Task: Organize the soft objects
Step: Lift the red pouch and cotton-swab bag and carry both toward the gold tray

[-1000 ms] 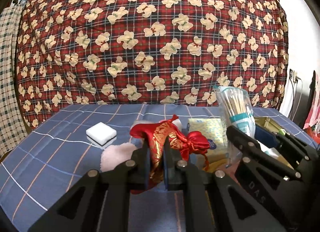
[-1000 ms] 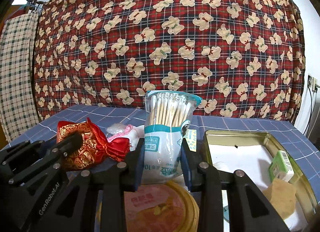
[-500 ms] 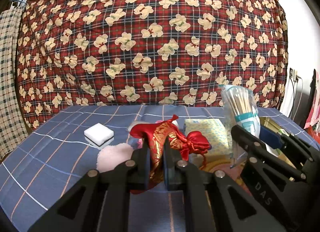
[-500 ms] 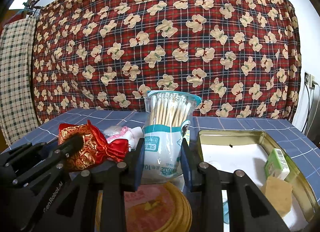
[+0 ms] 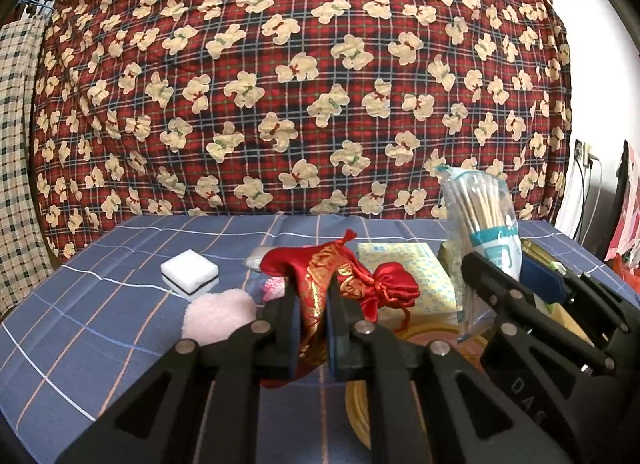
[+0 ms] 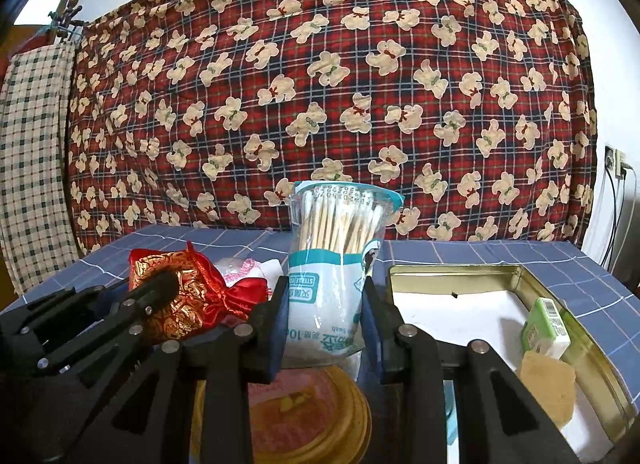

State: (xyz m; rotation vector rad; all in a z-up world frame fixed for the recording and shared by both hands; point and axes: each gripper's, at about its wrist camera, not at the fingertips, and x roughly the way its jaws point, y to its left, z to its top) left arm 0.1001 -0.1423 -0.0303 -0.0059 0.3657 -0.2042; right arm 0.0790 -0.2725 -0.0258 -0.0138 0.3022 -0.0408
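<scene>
The left gripper (image 5: 312, 328) pinches the red-and-gold satin drawstring pouch (image 5: 340, 284), the right gripper (image 6: 324, 324) clamps the clear bag of cotton swabs (image 6: 336, 260), both aloft; the gold rectangular tin (image 6: 560, 304) holds few items, so sorting seems barely begun.

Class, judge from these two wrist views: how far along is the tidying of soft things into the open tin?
Done: the tin already holds a green packet and a tan sponge.
In hand: the left gripper is shut on the red pouch; the right gripper clamps the cotton swab bag.
Left: the white sponge, pink puff and yellow tissue pack lie on the table.
</scene>
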